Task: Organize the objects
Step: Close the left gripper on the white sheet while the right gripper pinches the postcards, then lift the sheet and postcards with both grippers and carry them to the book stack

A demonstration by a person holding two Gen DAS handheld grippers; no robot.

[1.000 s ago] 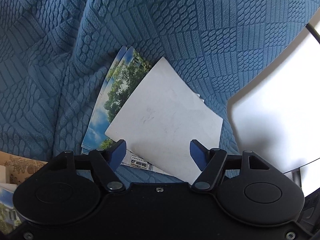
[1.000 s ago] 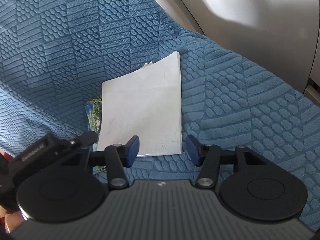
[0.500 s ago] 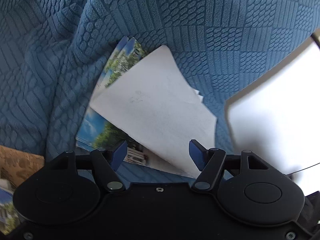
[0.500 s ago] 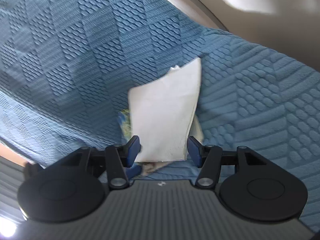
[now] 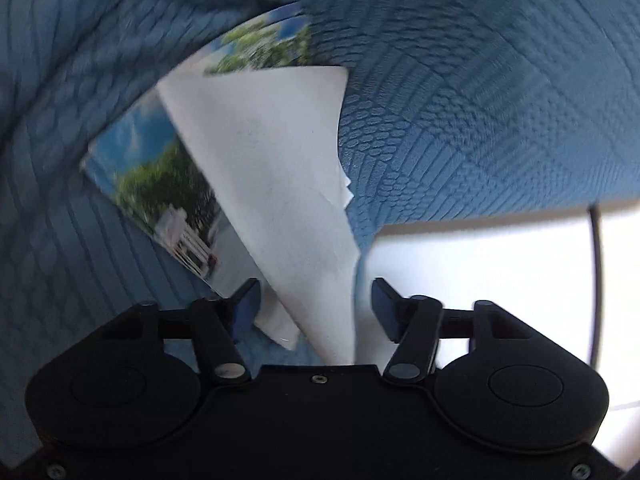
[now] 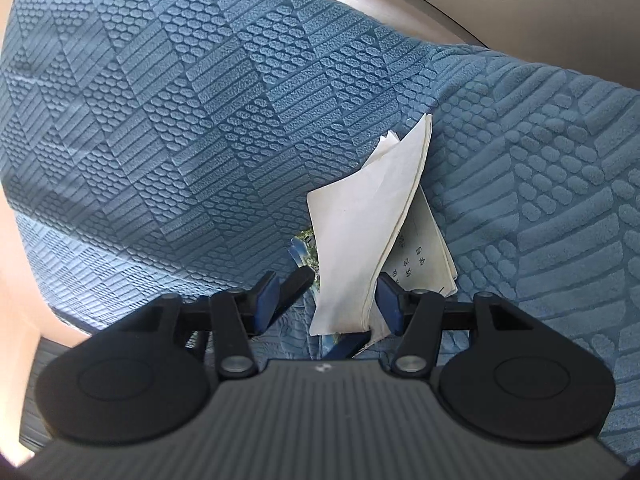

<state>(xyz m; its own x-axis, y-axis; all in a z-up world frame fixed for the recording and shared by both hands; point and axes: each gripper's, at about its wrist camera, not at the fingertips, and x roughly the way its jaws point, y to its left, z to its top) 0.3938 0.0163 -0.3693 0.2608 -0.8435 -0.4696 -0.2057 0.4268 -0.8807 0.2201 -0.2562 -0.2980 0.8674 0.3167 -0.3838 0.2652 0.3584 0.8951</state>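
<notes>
A stack of cards stands tilted on edge on the blue textured blanket [image 5: 480, 100]. Its top card [image 5: 272, 168] shows a blank white back, and landscape photos [image 5: 160, 168] with sky and trees fan out behind it. My left gripper [image 5: 316, 304] has the stack's near corner between its jaws. They are closing, with gaps still showing at both pads. In the right wrist view the white stack [image 6: 360, 232] sits between the fingers of my right gripper [image 6: 328, 298], which stands open. A sheet with printed characters [image 6: 420, 264] leans off the stack. Dark fingers of the other gripper flank the stack's lower end.
The blanket [image 6: 200, 120] covers most of both views. A bright white surface [image 5: 500, 280] with a dark cable [image 5: 596, 280] lies at the right in the left wrist view. A grey smooth surface [image 6: 520, 20] borders the blanket's far edge.
The stack has tipped from lying flat to standing on edge between both grippers. The left wrist view has rolled and dropped closer, and the left jaws have narrowed.
</notes>
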